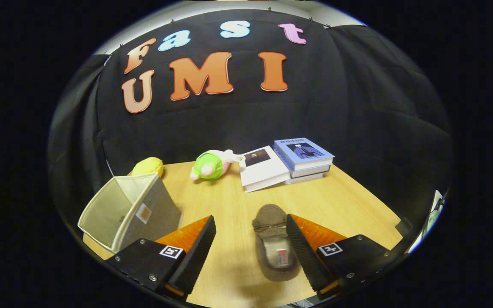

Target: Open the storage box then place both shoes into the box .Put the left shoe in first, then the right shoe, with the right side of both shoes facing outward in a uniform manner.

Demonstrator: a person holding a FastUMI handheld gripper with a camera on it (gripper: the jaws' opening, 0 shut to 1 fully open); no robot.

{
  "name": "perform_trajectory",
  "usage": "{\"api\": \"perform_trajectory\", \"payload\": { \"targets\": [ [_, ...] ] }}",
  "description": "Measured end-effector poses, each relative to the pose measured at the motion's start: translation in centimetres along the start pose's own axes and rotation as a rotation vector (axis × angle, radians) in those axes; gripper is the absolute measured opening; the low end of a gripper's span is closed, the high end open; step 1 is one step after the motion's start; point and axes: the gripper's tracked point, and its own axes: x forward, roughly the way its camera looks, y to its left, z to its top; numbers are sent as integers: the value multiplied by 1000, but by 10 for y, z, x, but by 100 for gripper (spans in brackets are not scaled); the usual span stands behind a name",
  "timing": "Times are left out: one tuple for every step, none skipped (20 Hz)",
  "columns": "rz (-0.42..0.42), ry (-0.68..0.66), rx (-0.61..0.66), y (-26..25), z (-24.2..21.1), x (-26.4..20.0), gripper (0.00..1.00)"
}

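A grey-brown fuzzy shoe (274, 239) lies on the wooden table (349, 205), toe pointing away, its opening facing up. It sits between my fingers, close against the right finger (304, 252). My gripper (250, 252) is open, the left finger (195, 252) well clear of the shoe. A beige fabric storage box (131, 209) stands open-topped just beyond the left finger, tilted, and nothing can be seen inside it.
At the back of the table lie a stack of books (304, 158) and a white book (263, 169) leaning beside them. A green and pink plush toy (212, 164) and a yellow plush (148, 166) rest near the black cloth wall.
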Motion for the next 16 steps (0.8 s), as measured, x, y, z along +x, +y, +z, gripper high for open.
{"api": "perform_trajectory", "payload": {
  "targets": [
    [-12, 5, -2, -12, -6, 1, 99],
    [-21, 10, -4, -21, -13, 4, 99],
    [-24, 17, -9, -28, -20, 7, 99],
    [-31, 30, -11, -36, -27, 11, 98],
    [-38, 44, -8, -44, -34, 15, 98],
    [-42, 56, -1, -48, -40, 19, 97],
    [-43, 68, 4, -52, -45, 23, 96],
    [-50, 81, 8, -56, -51, 26, 91],
    [-53, 95, 8, -60, -57, 30, 88],
    [-52, 107, 5, -61, -63, 33, 82],
    [-49, 118, -1, -61, -68, 36, 79],
    [-47, 128, -6, -62, -74, 38, 75],
    [-45, 142, -7, -62, -78, 42, 73],
    [-48, 161, -8, -62, -83, 46, 68],
    [-50, 179, -12, -62, -88, 49, 67],
    [-48, 191, -13, -61, -92, 52, 62]
  ]
}}
